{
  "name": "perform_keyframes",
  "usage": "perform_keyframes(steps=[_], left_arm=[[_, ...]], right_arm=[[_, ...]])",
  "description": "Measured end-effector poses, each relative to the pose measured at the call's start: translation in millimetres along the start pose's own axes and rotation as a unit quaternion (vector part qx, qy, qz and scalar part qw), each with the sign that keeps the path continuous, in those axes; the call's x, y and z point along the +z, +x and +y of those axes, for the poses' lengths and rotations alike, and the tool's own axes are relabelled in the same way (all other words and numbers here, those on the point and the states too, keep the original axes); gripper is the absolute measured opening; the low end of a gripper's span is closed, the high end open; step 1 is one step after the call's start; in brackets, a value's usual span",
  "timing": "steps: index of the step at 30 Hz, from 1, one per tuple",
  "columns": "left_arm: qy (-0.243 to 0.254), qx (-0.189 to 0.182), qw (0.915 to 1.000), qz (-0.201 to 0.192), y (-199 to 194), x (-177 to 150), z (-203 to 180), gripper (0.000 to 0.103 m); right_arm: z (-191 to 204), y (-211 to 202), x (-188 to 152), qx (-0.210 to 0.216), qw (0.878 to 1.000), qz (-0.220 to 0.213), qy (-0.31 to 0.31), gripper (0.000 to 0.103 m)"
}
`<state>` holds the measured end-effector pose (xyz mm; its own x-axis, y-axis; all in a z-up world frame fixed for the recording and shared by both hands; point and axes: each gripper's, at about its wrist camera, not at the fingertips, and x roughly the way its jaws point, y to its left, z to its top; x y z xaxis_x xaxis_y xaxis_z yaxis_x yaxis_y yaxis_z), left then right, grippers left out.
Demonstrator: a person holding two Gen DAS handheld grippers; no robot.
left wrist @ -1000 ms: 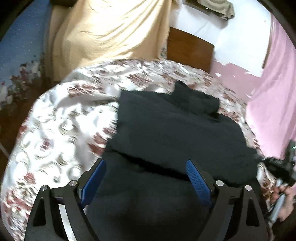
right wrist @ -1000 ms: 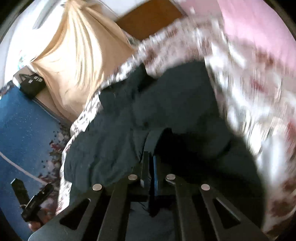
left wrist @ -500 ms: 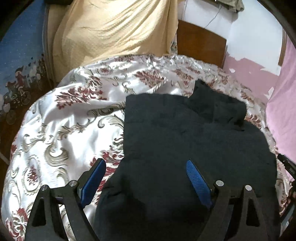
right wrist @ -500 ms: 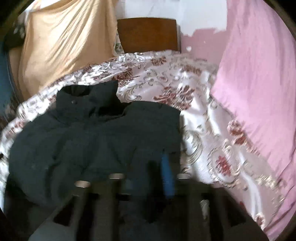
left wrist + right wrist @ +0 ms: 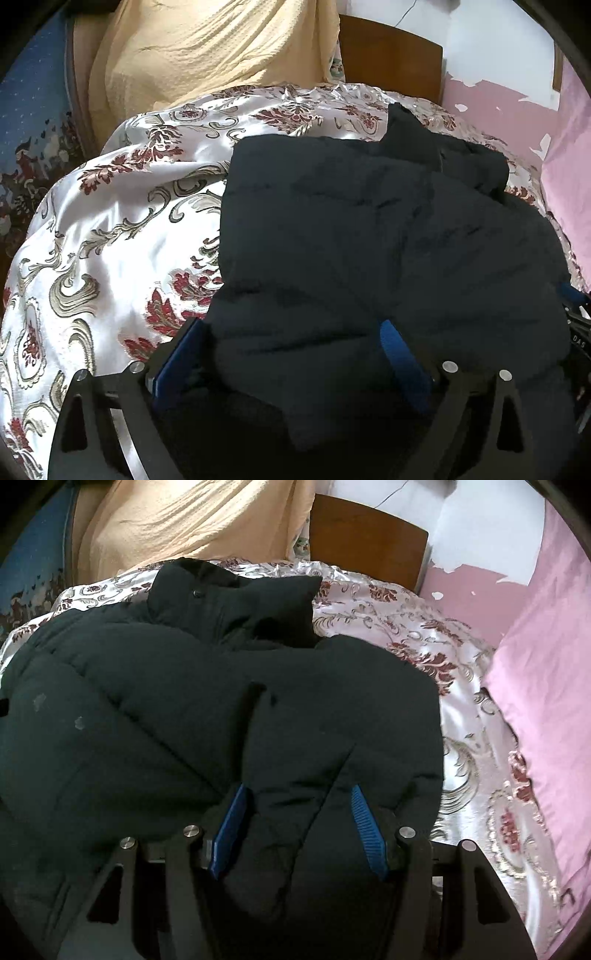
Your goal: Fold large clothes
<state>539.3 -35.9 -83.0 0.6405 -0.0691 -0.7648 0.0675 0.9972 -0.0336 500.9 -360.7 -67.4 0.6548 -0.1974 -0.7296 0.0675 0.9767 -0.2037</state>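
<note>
Black quilted puffer jacket [image 5: 369, 240] lies on the floral satin bedspread [image 5: 110, 221], collar at twelve o'clock. Soft, bulky, slippery. My left fingers [image 5: 400, 354] and right fingers [image 5: 364, 823], both released, straddle its near hem; I'd pinch there.

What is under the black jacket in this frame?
The black jacket lies on a floral satin bedspread, which shows around its left, right and far edges. Whatever sits directly beneath the jacket is covered and cannot be seen.
</note>
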Motion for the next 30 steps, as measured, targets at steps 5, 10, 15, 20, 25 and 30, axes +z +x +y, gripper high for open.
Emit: perform_keyframes(steps=[5,10,15,20,25,30], left_arm=[[-0.012,-0.002,0.9999,-0.001,7.4,-6.3,1.4,0.103],[-0.019,-0.007,0.9998,-0.008,9.3,-10.7,3.6,0.103],[-0.022,-0.006,0.9996,-0.019,10.0,-14.5,2.5,0.103],[-0.028,-0.014,0.9992,-0.024,10.0,-16.0,5.8,0.103],[-0.033,-0.019,0.9989,-0.028,7.9,-17.8,6.3,0.103],[-0.043,-0.029,0.9982,-0.031,6.8,-18.9,9.5,0.103]], right_arm=[[-2.6,11.2,-5.3,0.017,1.0,-0.004,0.014,0.054],[-0.5,18.3,-11.6,0.021,0.999,-0.01,0.022,0.055],[0.0,19.6,-15.5,0.021,0.999,-0.018,0.027,0.055],[-2.1,21.1,-17.4,0.027,0.999,-0.022,0.035,0.055],[-3.7,20.0,-18.5,0.026,0.999,-0.026,0.038,0.058],[-11.8,20.2,-19.6,0.023,0.998,-0.024,0.061,0.077]])
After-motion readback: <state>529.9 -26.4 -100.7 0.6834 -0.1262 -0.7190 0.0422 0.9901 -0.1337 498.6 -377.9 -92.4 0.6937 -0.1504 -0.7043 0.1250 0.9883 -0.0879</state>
